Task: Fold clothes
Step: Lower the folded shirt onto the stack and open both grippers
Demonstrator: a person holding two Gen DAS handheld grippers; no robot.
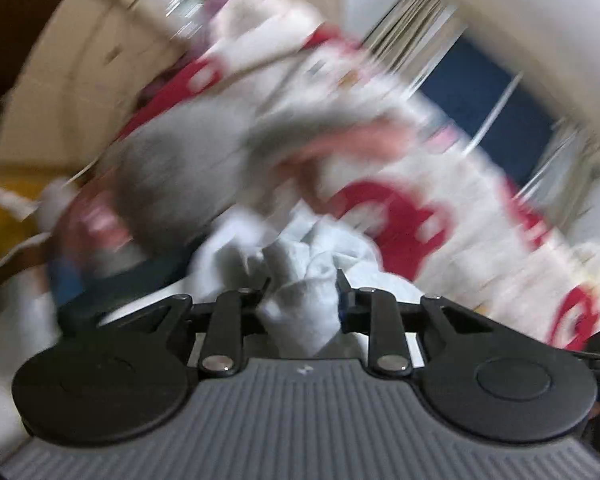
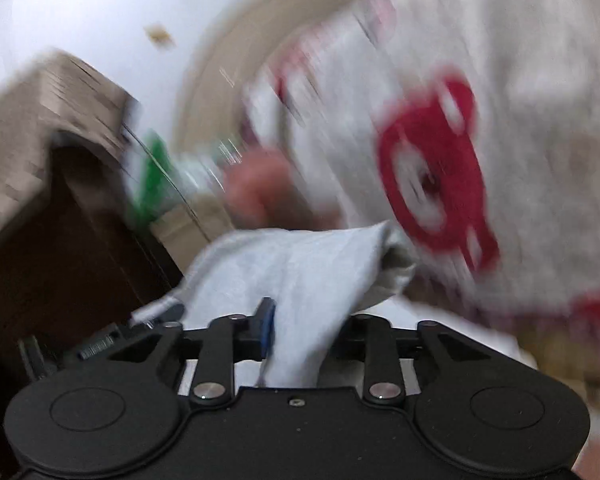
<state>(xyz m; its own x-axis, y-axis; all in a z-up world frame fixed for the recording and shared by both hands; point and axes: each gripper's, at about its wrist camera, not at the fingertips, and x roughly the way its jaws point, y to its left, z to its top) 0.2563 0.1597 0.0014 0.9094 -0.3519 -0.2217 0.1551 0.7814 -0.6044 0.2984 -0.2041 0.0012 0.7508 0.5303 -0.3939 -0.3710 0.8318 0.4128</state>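
- the grey ribbed body of the left claw fills the bottom of the left wrist view, with its black arms and round pivots just ahead; its two fingers stand close together with a bunch of white cloth pinched between them, so it is nearly closed on that cloth
- the black body of the right claw fills the bottom of the right wrist view; a fold of pale grey-white cloth runs up from between its fingers, which press on it from both sides; one blue pad shows against the cloth's left edge
- the cloth in each claw is crumpled and lifted near the camera; whether both claws hold the same garment i cannot tell
- beyond the cloth both views are badly blurred; a white sheet with big red ring shapes spreads across the right of the right wrist view, and the same pattern shows behind the cloth in the left wrist view
- a grey garment lies in a heap to the left of the left claw's cloth, its edges smeared
- a pinkish blur sits just above the right claw's cloth; what it is i cannot tell
- dark brown wooden furniture stands at the left of the right wrist view
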